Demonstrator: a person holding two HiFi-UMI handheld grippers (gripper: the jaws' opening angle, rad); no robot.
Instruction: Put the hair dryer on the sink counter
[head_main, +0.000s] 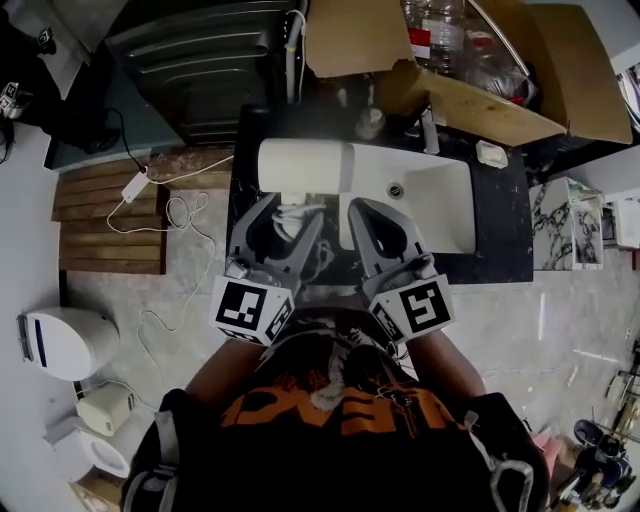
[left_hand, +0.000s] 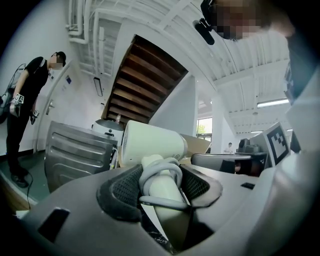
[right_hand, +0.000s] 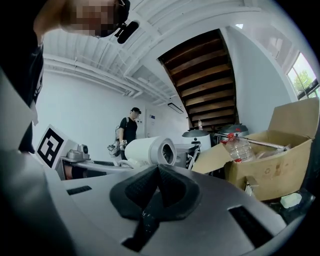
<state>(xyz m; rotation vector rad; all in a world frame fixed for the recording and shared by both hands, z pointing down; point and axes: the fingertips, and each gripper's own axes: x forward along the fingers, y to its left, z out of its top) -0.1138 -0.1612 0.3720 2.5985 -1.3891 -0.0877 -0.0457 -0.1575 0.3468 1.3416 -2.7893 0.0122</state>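
Clamping the handle of the hair dryer (left_hand: 155, 142), the left claw (left_hand: 162, 182) presses its 2 pads on either side of it, and the grey cord (left_hand: 176, 172) is looped round that handle. In the head view, the dryer's white barrel lies crosswise over the left end of the white basin (head_main: 435, 205) set in the black bench (head_main: 500, 225); whether it touches either I cannot tell. The right claw (right_hand: 159, 172) is clenched on nothing, just beside the left 1.
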